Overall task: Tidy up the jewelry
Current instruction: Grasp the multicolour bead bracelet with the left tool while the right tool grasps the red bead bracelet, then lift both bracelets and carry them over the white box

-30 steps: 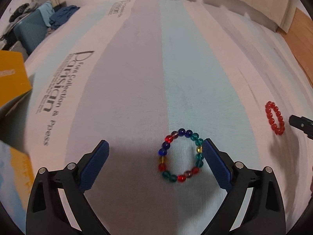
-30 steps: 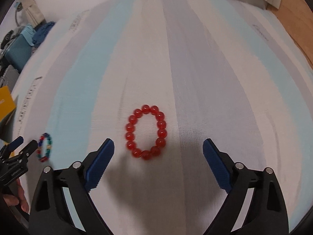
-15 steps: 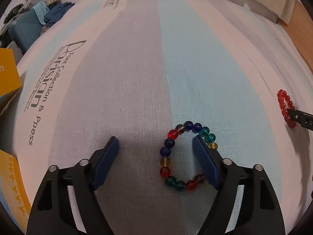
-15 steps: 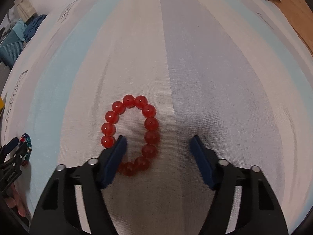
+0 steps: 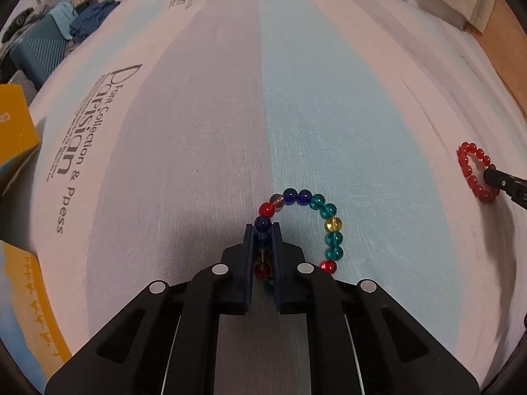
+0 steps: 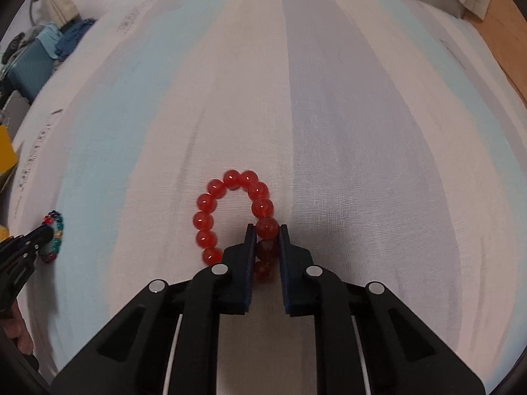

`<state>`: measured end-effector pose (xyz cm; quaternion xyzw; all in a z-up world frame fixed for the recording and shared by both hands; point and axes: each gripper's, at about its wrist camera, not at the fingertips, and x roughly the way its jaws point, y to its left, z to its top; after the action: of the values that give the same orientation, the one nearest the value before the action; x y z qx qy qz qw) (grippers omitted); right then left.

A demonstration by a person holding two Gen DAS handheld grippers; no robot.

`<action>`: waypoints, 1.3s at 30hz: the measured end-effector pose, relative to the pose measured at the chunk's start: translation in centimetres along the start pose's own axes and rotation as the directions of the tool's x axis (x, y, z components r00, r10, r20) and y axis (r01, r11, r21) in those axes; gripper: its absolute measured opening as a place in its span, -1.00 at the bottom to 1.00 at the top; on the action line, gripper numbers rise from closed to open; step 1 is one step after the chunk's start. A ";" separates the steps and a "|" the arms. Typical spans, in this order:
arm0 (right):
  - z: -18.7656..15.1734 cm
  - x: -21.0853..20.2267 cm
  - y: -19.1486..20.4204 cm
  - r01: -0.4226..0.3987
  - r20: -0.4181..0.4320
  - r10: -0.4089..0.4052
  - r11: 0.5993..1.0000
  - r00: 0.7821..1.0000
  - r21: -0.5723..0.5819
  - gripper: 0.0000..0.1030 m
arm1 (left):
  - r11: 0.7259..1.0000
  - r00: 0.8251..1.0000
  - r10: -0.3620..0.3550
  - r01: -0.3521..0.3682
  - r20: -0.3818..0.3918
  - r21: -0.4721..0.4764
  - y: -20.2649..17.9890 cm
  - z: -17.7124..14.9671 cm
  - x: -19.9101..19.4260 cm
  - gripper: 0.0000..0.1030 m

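Observation:
A multicoloured bead bracelet (image 5: pixel 316 204) lies on the striped cloth (image 5: pixel 197 131). My left gripper (image 5: pixel 263 230) is shut on the bracelet's left side, with several beads pinched between the blue pads. A red bead bracelet (image 6: pixel 210 220) lies on the cloth further right. My right gripper (image 6: pixel 266 230) is shut on its right side. The red bracelet also shows at the far right of the left wrist view (image 5: pixel 467 171), and the multicoloured one at the far left of the right wrist view (image 6: pixel 56 230).
Yellow boxes (image 5: pixel 16 131) stand at the cloth's left edge. A blue case and clothes (image 5: pixel 49 42) lie at the back left. A wooden surface (image 5: pixel 507 49) shows at the back right.
Both grippers have moved down and closed: the left onto the multicoloured bracelet's left side, the right onto the red bracelet's right side. Both were open before.

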<state>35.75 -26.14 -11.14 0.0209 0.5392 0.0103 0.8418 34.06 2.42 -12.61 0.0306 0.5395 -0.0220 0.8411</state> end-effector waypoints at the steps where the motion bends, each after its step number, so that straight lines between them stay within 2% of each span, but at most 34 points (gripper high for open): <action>1: -0.1 -0.4 0.1 -0.009 0.005 0.009 1.000 1.000 -0.001 -0.76 | 1.000 1.000 0.001 -0.001 -0.002 0.001 -0.1 -0.1 -0.2 -0.84; 11: -1.1 -4.8 0.5 -0.065 0.066 0.064 0.998 0.996 0.004 -0.76 | 1.000 1.000 -0.018 0.018 0.020 -0.014 -0.8 -0.8 -3.9 -0.84; 23: -2.7 -10.1 1.4 -0.072 0.109 0.071 0.997 0.992 0.007 -0.76 | 0.996 0.996 -0.081 0.082 0.032 -0.032 -1.1 -1.7 -9.0 -0.84; 39: -5.8 -17.1 4.2 -0.067 0.170 0.071 0.997 0.983 -0.026 -0.76 | 0.997 0.994 -0.068 0.071 0.080 -0.023 -0.8 -4.6 -16.2 -0.84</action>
<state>23.39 -22.44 2.19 0.0320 0.4639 0.0429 0.8843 23.11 2.06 0.18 0.0002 0.5066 -0.0456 0.8610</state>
